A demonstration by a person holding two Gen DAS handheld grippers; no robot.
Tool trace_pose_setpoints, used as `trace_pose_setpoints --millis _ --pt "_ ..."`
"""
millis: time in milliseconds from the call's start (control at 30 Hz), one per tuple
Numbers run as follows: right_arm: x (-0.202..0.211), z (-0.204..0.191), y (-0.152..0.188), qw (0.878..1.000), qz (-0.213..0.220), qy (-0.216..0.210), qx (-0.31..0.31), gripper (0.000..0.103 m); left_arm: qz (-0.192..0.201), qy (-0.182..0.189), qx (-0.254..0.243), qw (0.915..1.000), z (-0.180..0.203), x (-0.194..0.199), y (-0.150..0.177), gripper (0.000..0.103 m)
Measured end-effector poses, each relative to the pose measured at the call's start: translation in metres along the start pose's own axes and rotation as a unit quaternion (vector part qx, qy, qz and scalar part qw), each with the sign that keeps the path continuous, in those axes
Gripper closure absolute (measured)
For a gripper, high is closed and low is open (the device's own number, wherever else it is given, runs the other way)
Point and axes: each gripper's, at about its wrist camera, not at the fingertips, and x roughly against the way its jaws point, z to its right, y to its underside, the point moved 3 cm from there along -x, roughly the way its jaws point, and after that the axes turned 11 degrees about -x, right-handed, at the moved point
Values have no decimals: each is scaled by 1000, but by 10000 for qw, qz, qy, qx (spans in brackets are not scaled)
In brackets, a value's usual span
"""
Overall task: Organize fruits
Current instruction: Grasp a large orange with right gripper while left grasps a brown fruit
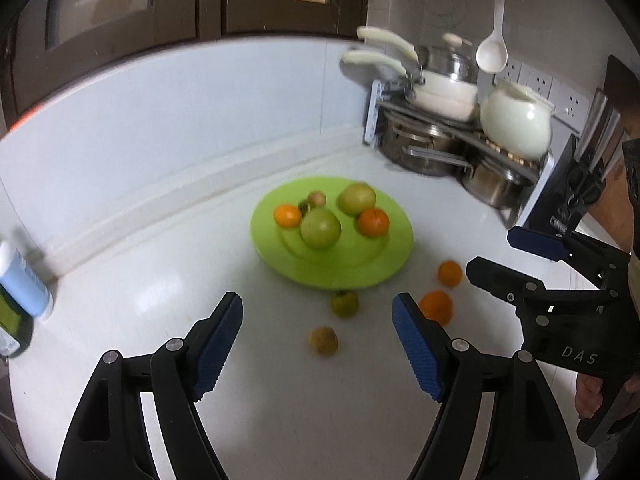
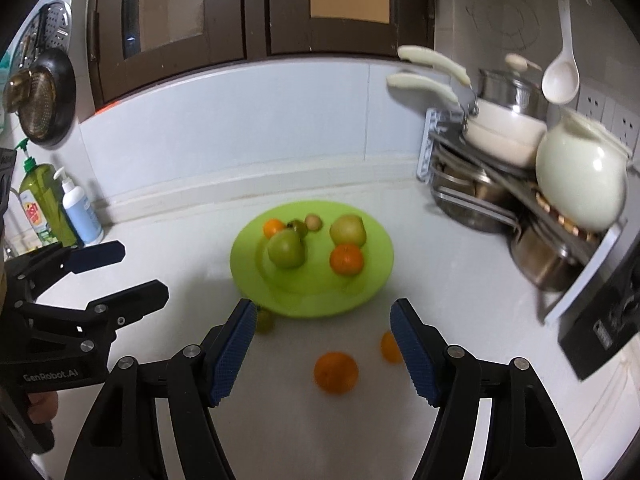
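Observation:
A lime-green plate (image 1: pixel 360 270) (image 2: pixel 360 296) on the white counter holds two green apples (image 1: pixel 320 227), two oranges (image 1: pixel 373 222) and two small fruits. In front of the plate lie a small green fruit (image 1: pixel 344 303), a brownish fruit (image 1: pixel 323 341) and two oranges (image 1: pixel 436 307) (image 2: pixel 335 372). My left gripper (image 1: pixel 318 304) hovers open and empty over the green and brownish fruits. My right gripper (image 2: pixel 324 308) (image 1: pixel 494 250) is open and empty too, above the nearer orange. Its right finger partly hides the other orange (image 2: pixel 389 346). The left gripper (image 2: pixel 140 272) shows at the left of the right wrist view.
A metal rack of pots and pans (image 1: pixel 440 148) with a white ceramic jar (image 1: pixel 516 120) fills the back right corner. A black block (image 1: pixel 568 200) stands beside it. Soap bottles (image 2: pixel 48 204) stand at the left by the backsplash. A person's hand (image 1: pixel 592 396) grips the right tool.

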Motion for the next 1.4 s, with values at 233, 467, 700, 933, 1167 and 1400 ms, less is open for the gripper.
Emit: trace_pose_setpoints --millis 233,467,700,933,1167,1400 --pt "-15 7 23 9993 -349 125 -98 33 -361 37 -10 9993 4 -18 26 26" --pt "-37 12 43 9971 -720 196 -112 33 -550 122 -43 9984 4 -40 40 27" --pt "-63 22 52 9943 -1019 269 -132 33 -704 288 -90 9971 5 -68 46 34" --pt "-77 29 53 9926 -1167 230 -241 34 -830 500 -48 9953 9 -90 42 43" --pt "-90 32 49 9910 -1283 137 -344 45 -942 576 -15 9939 10 -104 38 53" --pt "-102 31 48 9899 -1366 127 -360 54 -1012 606 -61 9930 12 -111 34 65"
